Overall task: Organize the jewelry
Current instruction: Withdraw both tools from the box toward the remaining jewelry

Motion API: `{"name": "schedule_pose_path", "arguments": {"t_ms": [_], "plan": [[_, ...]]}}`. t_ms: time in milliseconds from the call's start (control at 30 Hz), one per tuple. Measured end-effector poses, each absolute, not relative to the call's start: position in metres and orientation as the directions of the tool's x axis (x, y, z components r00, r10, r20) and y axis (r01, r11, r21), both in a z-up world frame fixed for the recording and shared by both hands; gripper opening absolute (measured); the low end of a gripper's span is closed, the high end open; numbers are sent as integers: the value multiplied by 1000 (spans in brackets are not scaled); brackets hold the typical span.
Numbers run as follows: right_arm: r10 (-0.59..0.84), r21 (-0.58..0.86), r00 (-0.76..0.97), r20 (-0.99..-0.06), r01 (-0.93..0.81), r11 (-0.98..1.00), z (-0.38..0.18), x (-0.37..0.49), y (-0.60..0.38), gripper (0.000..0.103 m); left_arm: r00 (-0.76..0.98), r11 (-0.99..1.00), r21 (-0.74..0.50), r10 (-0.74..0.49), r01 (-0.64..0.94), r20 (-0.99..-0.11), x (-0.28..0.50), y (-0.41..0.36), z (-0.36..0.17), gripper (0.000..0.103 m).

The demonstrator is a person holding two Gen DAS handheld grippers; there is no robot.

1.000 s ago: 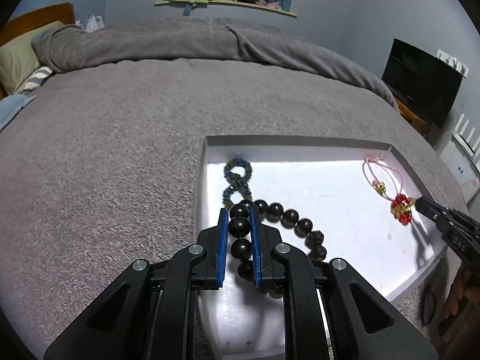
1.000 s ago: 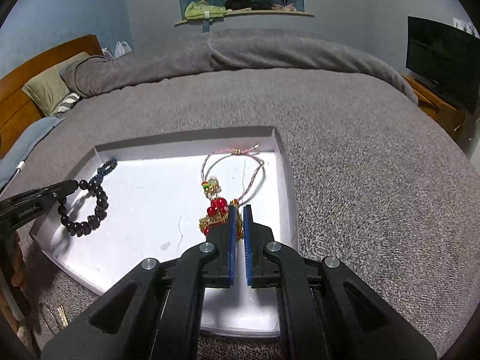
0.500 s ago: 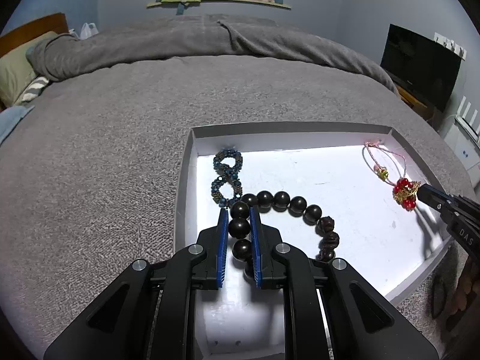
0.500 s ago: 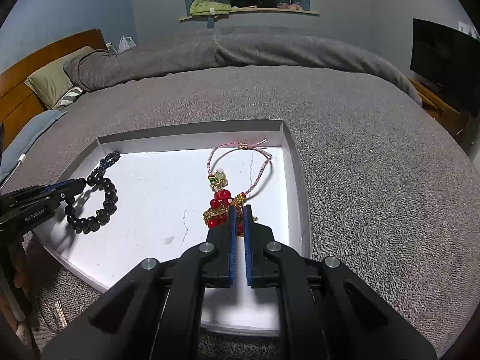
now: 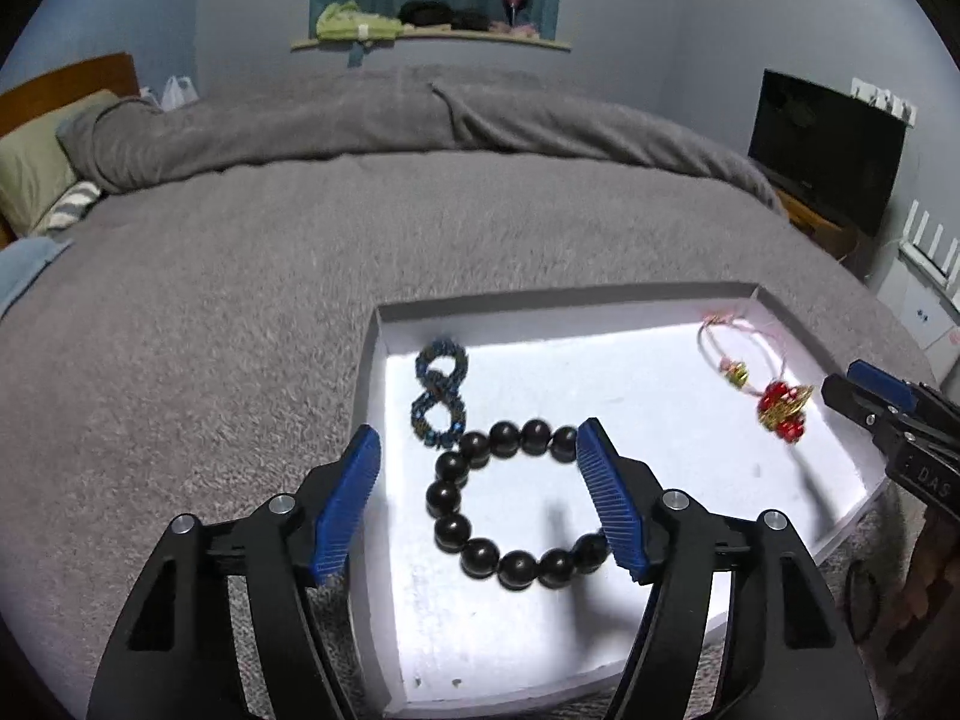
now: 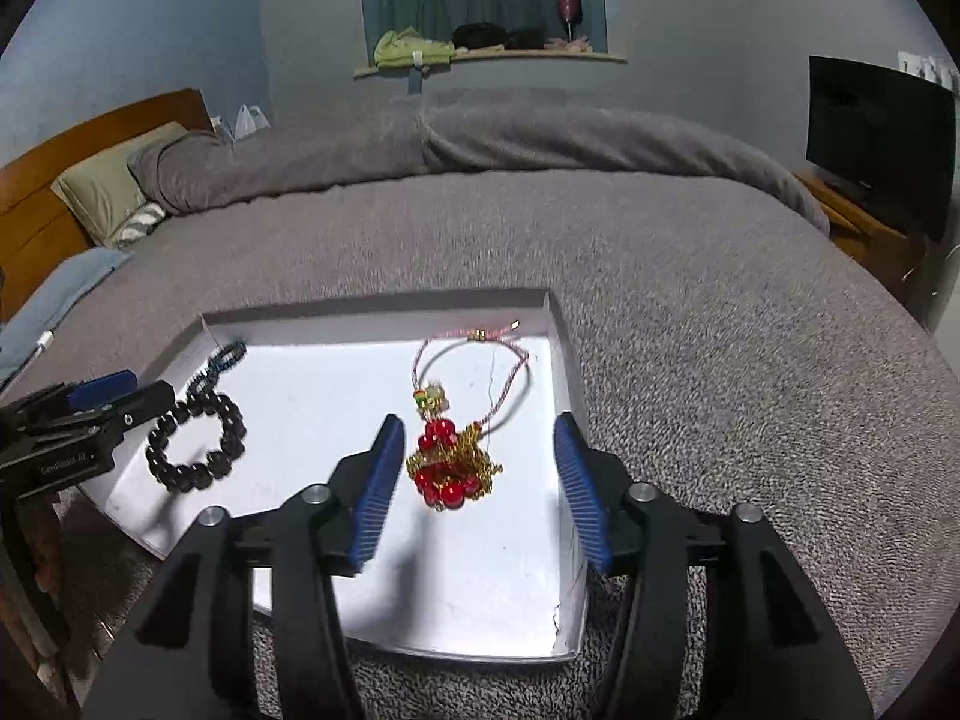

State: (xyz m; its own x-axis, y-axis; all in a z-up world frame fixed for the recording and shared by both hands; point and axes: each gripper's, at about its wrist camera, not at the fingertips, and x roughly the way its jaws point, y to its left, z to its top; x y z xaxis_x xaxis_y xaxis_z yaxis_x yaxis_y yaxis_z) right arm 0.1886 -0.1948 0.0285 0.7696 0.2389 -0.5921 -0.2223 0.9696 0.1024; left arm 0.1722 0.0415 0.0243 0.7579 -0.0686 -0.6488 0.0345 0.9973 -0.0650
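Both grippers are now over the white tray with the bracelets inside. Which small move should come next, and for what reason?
Probably lift both grippers straight back from the tray. The left gripper has just been opening, and the black bead bracelet lies free on the tray floor. The right gripper has just been opening too, its pads clear of the red and gold bracelet. Both pieces seem placed.

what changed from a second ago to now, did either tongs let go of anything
Both let go. The left tongs have just opened off the black bead bracelet, which now lies in the white tray. The right tongs have just opened off the red and gold bracelet, lying between the jaws. The blue bracelet and tray stayed put.
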Motion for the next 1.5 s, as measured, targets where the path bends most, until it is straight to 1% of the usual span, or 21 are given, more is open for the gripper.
{"name": "schedule_pose_path", "arguments": {"t_ms": [33, 67, 100, 133, 167, 200, 233, 333, 467, 633, 700, 800, 867, 1067, 1300, 1500], "plan": [[243, 109, 777, -581, -221, 969, 31, 187, -196, 64, 764, 997, -69, -70, 34, -641, 170, 41, 26, 73], [244, 113, 782, -574, -219, 969, 33, 186, -197, 72, 770, 997, -71, -70, 32, -635, 169, 42, 28, 78], [245, 118, 788, -565, -216, 969, 35, 184, -199, 81, 776, 997, -71, -67, 28, -627, 167, 42, 30, 80], [245, 124, 794, -556, -212, 969, 36, 183, -200, 84, 783, 998, -62, -52, 16, -620, 164, 43, 32, 83], [244, 129, 801, -547, -208, 970, 39, 182, -203, 90, 786, 998, -56, -41, 8, -616, 164, 42, 33, 88], [241, 133, 807, -539, -201, 970, 41, 181, -204, 96, 791, 999, -48, -27, -4, -612, 161, 44, 34, 90], [236, 133, 814, -532, -194, 972, 42, 180, -206, 98, 796, 999, -43, -12, -18, -605, 159, 45, 35, 93], [207, 122, 827, -523, -168, 978, 44, 178, -208, 98, 801, 998, -42, 11, -45, -599, 156, 49, 38, 95], [187, 130, 823, -536, -138, 982, 42, 178, -213, 98, 800, 997, -38, 35, -72, -598, 152, 52, 41, 96], [185, 134, 828, -529, -133, 982, 43, 171, -218, 98, 802, 991, 22, 117, -129, -586, 144, 50, 47, 97], [188, 132, 835, -518, -139, 981, 46, 165, -219, 98, 800, 991, 17, 115, -131, -589, 140, 51, 50, 97], [194, 124, 843, -503, -151, 981, 50, 154, -220, 98, 799, 993, -62, 44, -101, -600, 130, 56, 55, 97], [197, 116, 847, -494, -160, 980, 53, 146, -219, 98, 802, 991, -92, 24, -98, -597, 122, 58, 58, 97], [208, 100, 852, -481, -182, 978, 57, 124, -219, 98, 810, 990, -51, 75, -129, -581, 97, 59, 66, 97], [211, 119, 869, -447, -176, 977, 63, 102, -227, 98, 814, 991, -21, 94, -129, -573, 70, 61, 62, 97], [217, 124, 856, -470, -179, 976, 55, 92, -231, 98, 802, 995, 3, 82, -100, -591, 53, 60, 52, 97]]}}
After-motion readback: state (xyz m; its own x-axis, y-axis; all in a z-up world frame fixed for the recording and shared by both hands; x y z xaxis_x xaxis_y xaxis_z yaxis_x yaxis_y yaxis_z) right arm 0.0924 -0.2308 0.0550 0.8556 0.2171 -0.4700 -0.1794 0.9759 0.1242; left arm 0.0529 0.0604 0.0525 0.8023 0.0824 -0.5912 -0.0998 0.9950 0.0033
